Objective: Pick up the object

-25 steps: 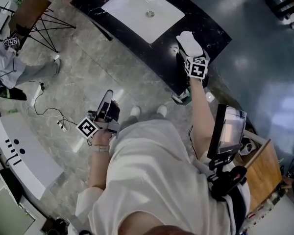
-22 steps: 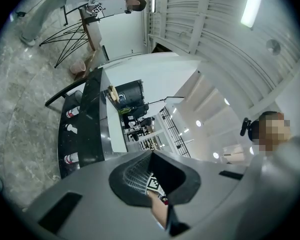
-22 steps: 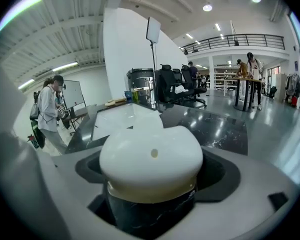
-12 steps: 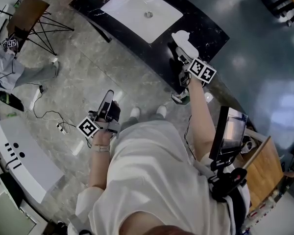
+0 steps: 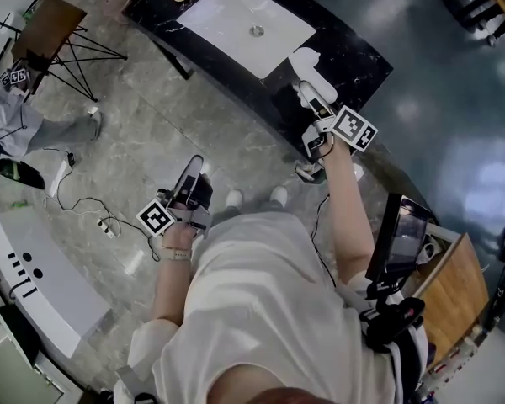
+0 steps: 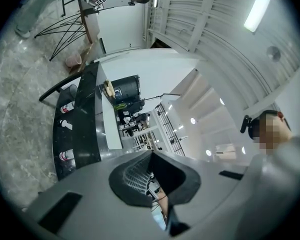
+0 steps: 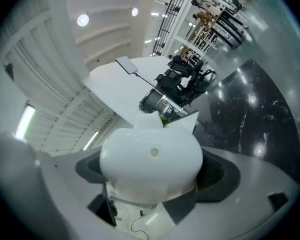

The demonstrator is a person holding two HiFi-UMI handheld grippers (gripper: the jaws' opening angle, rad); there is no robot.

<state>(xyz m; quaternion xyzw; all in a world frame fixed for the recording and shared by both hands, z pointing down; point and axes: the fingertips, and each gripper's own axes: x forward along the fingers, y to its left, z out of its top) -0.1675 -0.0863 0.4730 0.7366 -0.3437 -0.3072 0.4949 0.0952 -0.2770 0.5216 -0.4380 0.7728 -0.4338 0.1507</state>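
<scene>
My right gripper (image 5: 314, 91) is shut on a white rounded object (image 5: 305, 64) and holds it over the near edge of the black counter (image 5: 358, 53). In the right gripper view the white object (image 7: 150, 159) fills the space between the dark pads; a small hole shows on its face. My left gripper (image 5: 192, 168) hangs low beside the person's left leg, over the grey floor. Its jaws are together with nothing in them, as the left gripper (image 6: 151, 176) in its own view also shows.
A white rectangular sink (image 5: 248, 25) is set into the counter to the left of the object. A black-legged stand (image 5: 59, 32) and a seated person (image 5: 17, 120) are at the far left. Cables (image 5: 93, 209) lie on the floor. A white cabinet (image 5: 34, 268) stands lower left.
The right gripper has tilted and carried the white object a little up and to the left over the counter. The left gripper has barely shifted.
</scene>
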